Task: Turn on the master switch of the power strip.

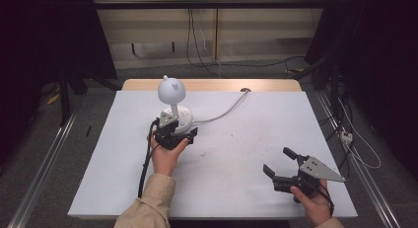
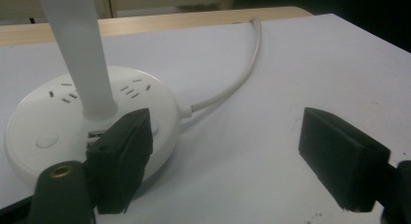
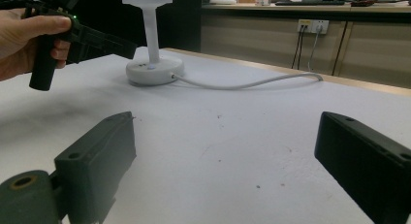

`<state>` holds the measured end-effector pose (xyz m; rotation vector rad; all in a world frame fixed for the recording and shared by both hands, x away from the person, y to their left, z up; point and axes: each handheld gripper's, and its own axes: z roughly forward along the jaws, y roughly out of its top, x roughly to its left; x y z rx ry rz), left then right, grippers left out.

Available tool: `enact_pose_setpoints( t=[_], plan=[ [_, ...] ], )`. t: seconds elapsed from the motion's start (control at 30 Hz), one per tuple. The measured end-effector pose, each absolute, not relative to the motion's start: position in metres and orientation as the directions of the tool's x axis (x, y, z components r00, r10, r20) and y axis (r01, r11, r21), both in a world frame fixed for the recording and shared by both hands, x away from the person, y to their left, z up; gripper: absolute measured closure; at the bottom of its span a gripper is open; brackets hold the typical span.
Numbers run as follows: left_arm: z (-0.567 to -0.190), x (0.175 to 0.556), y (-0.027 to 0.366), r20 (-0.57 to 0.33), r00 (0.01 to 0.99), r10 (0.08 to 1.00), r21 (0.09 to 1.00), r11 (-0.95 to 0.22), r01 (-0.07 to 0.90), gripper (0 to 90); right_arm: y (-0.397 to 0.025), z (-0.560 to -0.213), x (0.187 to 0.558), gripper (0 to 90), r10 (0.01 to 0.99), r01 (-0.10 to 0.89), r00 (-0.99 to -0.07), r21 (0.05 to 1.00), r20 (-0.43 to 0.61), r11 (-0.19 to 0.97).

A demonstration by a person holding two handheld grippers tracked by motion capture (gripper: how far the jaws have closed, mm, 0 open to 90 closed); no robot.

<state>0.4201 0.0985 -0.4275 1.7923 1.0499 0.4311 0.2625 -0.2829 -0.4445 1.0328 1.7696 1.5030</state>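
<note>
**Left gripper at lamp base, nothing held**

The lamp (image 1: 173, 102) stands in the upper centre-left of the high view, on the white desk (image 1: 246, 154). Its round base (image 2: 63, 117) carries socket slots and a button (image 2: 47, 139); a white stem (image 2: 80, 54) rises from it to a globe head (image 1: 171, 90). A cord (image 1: 224, 112) runs from the base toward the desk's far edge.

The left gripper (image 1: 175, 134) sits just below the lamp. Its fingers are spread wide and hold nothing; in the left gripper view one finger (image 2: 121, 158) overlaps the near rim of the base, though contact cannot be told, and the other is well apart at lower right.

The right gripper (image 1: 278, 161) is at lower right of the high view, well apart from the lamp, fingers parted and empty.

Judgement: the step in hand is the approach to the base, probably its button. The next move calls for a small advance and a careful press or closing without shifting the base.
</note>
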Motion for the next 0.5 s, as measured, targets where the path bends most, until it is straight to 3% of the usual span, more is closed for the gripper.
enact_pose_setpoints(
  t=[0.5],
  plan=[
    [-0.427,0.408,0.113,-0.159,0.59,0.792,0.876,-0.163,0.455,9.5,-0.283,-0.444,0.262,7.0,0.852,0.182,-0.523,0.981,0.041,0.064]
  ],
)
